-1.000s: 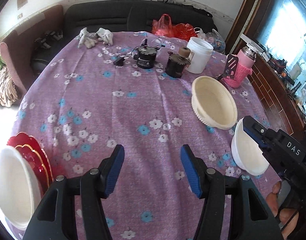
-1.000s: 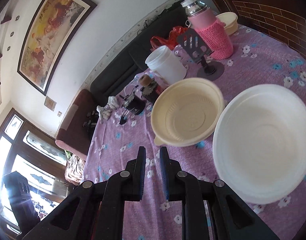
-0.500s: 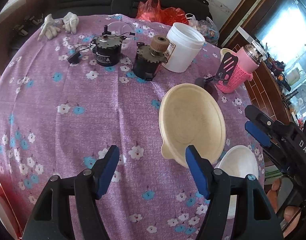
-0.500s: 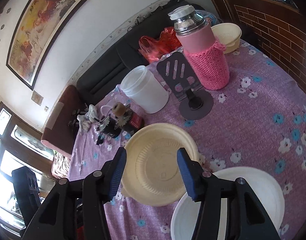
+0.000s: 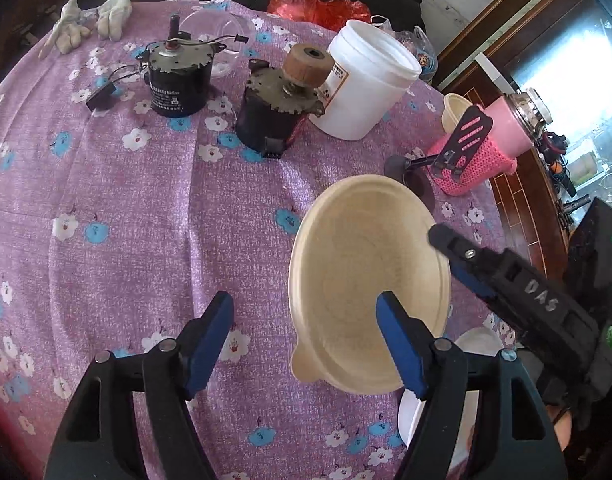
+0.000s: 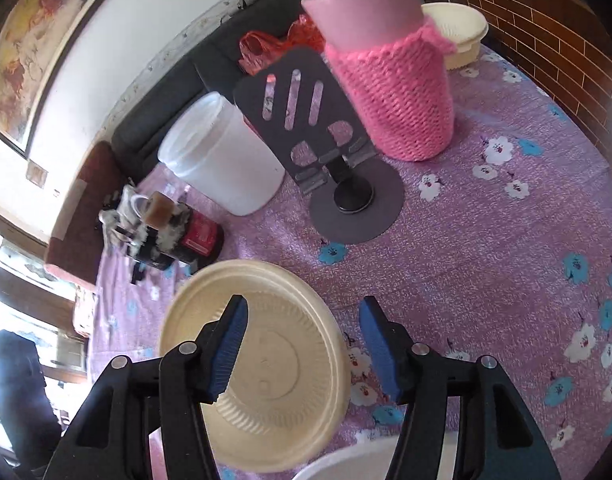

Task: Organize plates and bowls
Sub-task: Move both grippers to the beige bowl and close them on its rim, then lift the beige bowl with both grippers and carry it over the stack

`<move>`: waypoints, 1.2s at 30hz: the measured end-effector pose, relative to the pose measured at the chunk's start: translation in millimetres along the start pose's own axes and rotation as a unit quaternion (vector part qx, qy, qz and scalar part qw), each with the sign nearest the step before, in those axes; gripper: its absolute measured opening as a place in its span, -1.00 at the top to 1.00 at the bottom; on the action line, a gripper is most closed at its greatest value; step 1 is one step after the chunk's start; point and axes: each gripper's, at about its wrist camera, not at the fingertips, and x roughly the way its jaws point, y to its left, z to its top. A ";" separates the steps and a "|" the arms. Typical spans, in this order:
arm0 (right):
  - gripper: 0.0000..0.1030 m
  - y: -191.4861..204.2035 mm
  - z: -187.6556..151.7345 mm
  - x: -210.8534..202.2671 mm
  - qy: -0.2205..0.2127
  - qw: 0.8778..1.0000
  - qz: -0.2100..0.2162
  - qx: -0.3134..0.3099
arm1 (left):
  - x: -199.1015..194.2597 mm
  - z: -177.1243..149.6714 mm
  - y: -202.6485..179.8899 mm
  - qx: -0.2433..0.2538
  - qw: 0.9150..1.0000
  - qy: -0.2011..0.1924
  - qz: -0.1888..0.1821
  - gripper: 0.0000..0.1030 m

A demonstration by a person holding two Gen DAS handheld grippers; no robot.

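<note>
Both tools were spread wide and gripping nothing: the left gripper (image 5: 306,340) hung above the purple flowered tablecloth (image 5: 146,216) with its right finger over the near rim of the cream bowl (image 5: 365,280), and the right gripper (image 6: 304,344) hovered at the same bowl (image 6: 262,364) from the other side, its left finger over the basin and its right finger outside the rim. The cream bowl sat upright on the cloth, in front of the phone stand (image 5: 457,148) and the pink knitted flask (image 5: 493,148), with the white bowl (image 5: 473,344) just beside it toward the near edge of the table — only a sliver of that one showed in either view. The step in hand looked like taking the cream bowl by its wall so that it could be nested with the white one. To do that well, the right gripper probably needed to come lower until the rim lay squarely between its pads, one finger inside and one outside, before closing; a pinch taken too high on a thin, ribbed wall would likely slip or flex. The small tab on the rim facing the left gripper offered a firmer hold, if that hand was meant to help. Two tools on one light bowl could easily tip it, so one should hold while the other stood off. The two motors (image 5: 226,80) and the white tub (image 5: 369,80) stood well apart, behind — no obstacle to a straight lift.
</note>
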 end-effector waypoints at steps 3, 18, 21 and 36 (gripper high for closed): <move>-0.20 0.9 -2.2 8.6 0.014 1.000 -0.006 -0.002 | 1.5 2.6 2.2 -0.006 1.000 0.001 -0.028 -0.41; -0.09 4.8 -9.8 25.6 0.018 1.000 -0.021 0.003 | 18.3 1.4 -1.2 0.013 1.000 -0.005 -0.004 0.06; 0.16 4.5 -9.8 25.5 0.016 1.000 -0.018 0.008 | 16.5 2.0 -0.4 0.013 1.000 -0.013 0.005 0.24; 0.58 9.8 -13.1 25.7 0.007 1.000 -0.015 0.000 | 5.5 2.9 6.4 0.015 0.999 -0.030 0.027 0.79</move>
